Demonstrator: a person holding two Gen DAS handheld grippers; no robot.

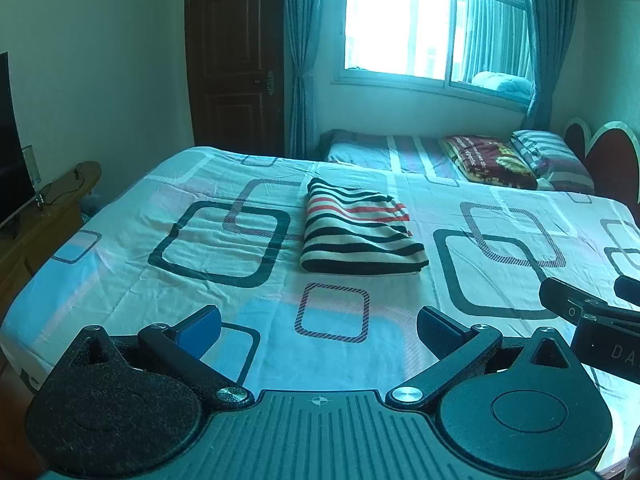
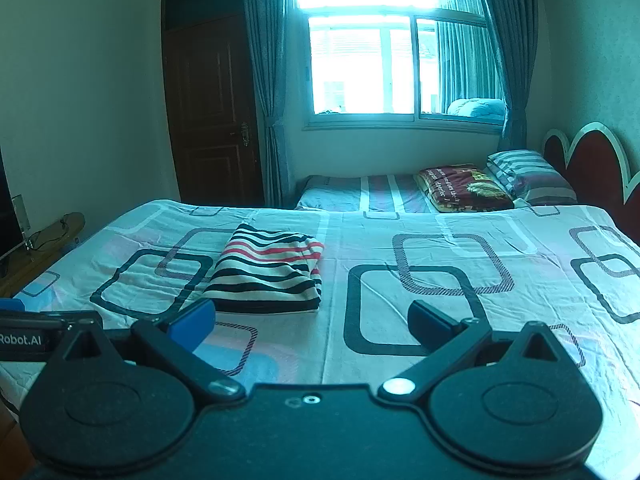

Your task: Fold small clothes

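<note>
Left edge of room: wooden side table (image 1: 60,196) against the wall, dark door (image 1: 236,60) beyond. Left gripper (image 1: 318,326) held above the near edge of the bed (image 1: 120,280), jaws spread wide, nothing between them. Striped garment (image 1: 356,232) lies folded into a compact rectangle on the patterned sheet, mid-bed, ahead of both tools and clear of them. Right gripper (image 2: 312,322) beside the left one, jaws also wide apart, empty. Far right: pillows (image 2: 528,176) by the red headboard (image 2: 592,168).
</note>
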